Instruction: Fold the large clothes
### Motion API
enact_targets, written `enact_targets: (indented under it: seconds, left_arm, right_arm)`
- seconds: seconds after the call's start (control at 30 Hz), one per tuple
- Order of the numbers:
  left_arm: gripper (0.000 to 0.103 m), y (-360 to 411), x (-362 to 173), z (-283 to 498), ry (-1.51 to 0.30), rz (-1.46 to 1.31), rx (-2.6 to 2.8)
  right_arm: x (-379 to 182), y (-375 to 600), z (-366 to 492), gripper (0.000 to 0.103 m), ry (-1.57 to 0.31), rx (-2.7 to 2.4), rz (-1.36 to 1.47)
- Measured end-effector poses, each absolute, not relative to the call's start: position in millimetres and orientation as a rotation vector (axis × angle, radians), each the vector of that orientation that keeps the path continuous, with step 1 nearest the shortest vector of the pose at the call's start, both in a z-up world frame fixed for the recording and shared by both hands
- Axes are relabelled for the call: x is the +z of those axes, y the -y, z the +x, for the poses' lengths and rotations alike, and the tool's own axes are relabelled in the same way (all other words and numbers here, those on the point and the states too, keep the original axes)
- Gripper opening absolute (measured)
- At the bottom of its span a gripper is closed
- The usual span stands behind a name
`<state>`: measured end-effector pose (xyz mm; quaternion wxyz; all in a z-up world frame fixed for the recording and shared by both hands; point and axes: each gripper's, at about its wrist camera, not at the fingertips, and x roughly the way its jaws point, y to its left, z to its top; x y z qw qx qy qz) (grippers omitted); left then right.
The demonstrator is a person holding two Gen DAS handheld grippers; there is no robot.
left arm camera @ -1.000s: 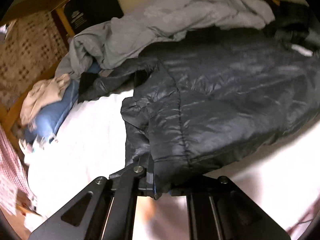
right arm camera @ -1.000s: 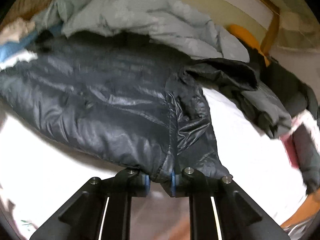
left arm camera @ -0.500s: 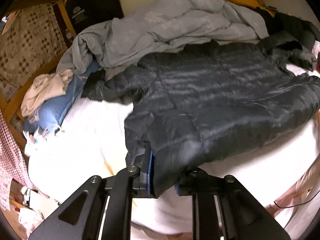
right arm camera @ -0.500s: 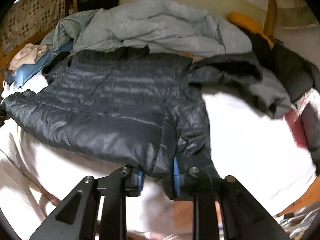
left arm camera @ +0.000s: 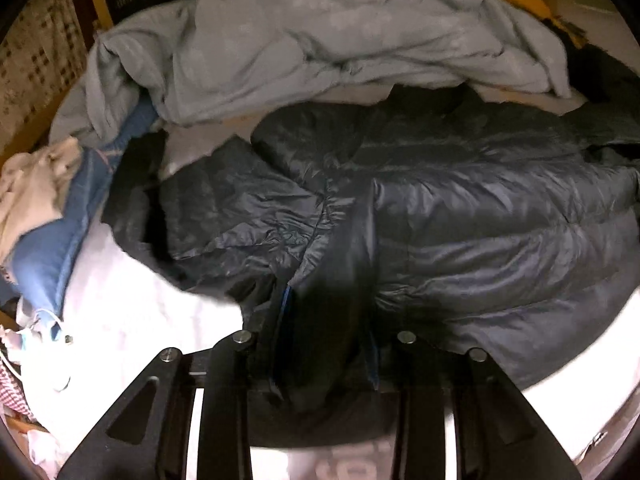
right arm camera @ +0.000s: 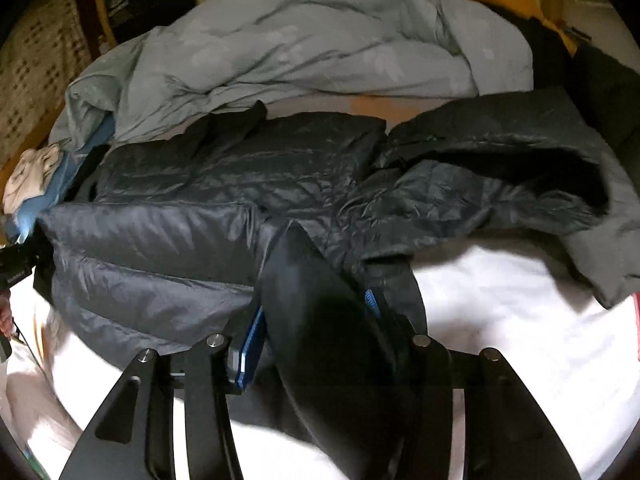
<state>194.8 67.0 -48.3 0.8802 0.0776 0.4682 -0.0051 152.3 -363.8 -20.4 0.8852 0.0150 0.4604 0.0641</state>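
Puffer jacket [left arm camera: 460,208], dark, quilted, shiny shell: spread across the white sheet [left arm camera: 132,312] of a bed, below a crumpled grey duvet [left arm camera: 320,32].

Left wrist view: left gripper [left arm camera: 326,344] at the jacket's near hem. Its jaws have just been opening; a fold of hem lies between them, but the blue pads stand apart from the fabric, so nothing is clamped. Blue pillow [left arm camera: 60,240] and pale cloth [left arm camera: 28,188] at the left edge.

Right wrist view: right gripper [right arm camera: 312,332] at the other hem corner, jaws likewise just opening and parted, a dark flap of jacket [right arm camera: 200,208] loose between them. Hood [right arm camera: 520,176] bunched to the right.

Risk: slippery shell may slide off the bed edge once released; trapped air could spring any fold open; a pad may snag the hem on withdrawal, dragging the jacket askew.
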Motion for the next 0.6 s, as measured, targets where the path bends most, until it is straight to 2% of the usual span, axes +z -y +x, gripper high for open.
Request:
enact_targets:
  seconds: [0.07,0.13,0.3,0.43,0.47,0.5,0.57,0.6]
  left_arm:
    - [0.038,-68,-60,206,-0.984,0.153,-0.010]
    - [0.044,-73,-70,215,-0.988,0.129,-0.008]
    - [0.058,-81,-82,222,-0.983,0.103,-0.004]
    - [0.059,-86,-66,208,-0.859,0.096,0.061]
    - [0.068,-86,-55,198,-0.781,0.104,0.117]
    - [0.084,-84,-42,187,-0.694,0.108,0.153]
    - [0.097,-80,-18,161,-0.512,0.090,0.127]
    - [0.097,-76,-8,151,-0.442,0.093,0.093]
  right_arm:
    - [-30,366,165,0.051,-0.960,0.127,0.038]
    - [-37,368,174,0.060,-0.955,0.104,0.036]
    - [-42,370,191,0.073,-0.903,0.032,-0.004]
    - [-26,372,180,0.074,-0.751,-0.129,-0.077]
    - [-16,374,172,0.074,-0.676,-0.180,-0.082]
    - [-7,376,165,0.074,-0.620,-0.198,-0.077]
    - [12,380,149,0.076,-0.520,-0.189,-0.035]
    - [18,382,141,0.082,-0.487,-0.166,-0.007]
